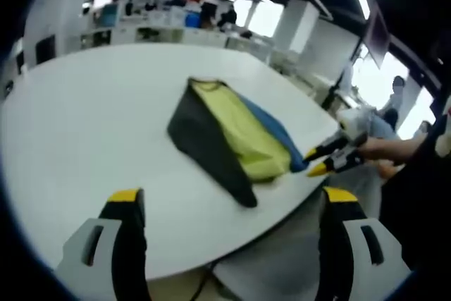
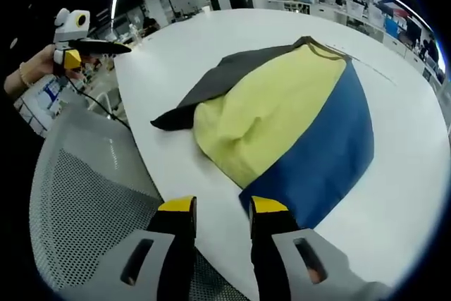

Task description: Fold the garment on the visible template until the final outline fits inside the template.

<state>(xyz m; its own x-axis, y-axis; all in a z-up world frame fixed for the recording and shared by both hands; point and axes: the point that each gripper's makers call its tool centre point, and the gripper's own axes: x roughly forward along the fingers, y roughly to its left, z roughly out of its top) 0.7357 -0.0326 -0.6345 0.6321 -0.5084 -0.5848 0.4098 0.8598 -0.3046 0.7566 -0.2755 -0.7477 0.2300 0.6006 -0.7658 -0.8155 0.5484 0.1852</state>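
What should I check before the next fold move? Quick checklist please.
1. Garment fully on table: ok.
2. Right hand-held gripper at garment's blue edge, jaws barely apart, nothing between: ok.
3. Left hand-held gripper open, off the cloth: ok.
4. Template outline visible: cannot tell.
5. Garment flat: not ok, yellow panel bulges.
6. Chair clear of garment: ok.

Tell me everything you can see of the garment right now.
The garment is soft cloth in three colour blocks: dark grey, pale yellow, blue. It lies loosely folded and rumpled on the white table, near the edge. The right gripper is at its blue hem; whether it grips the cloth is unclear.
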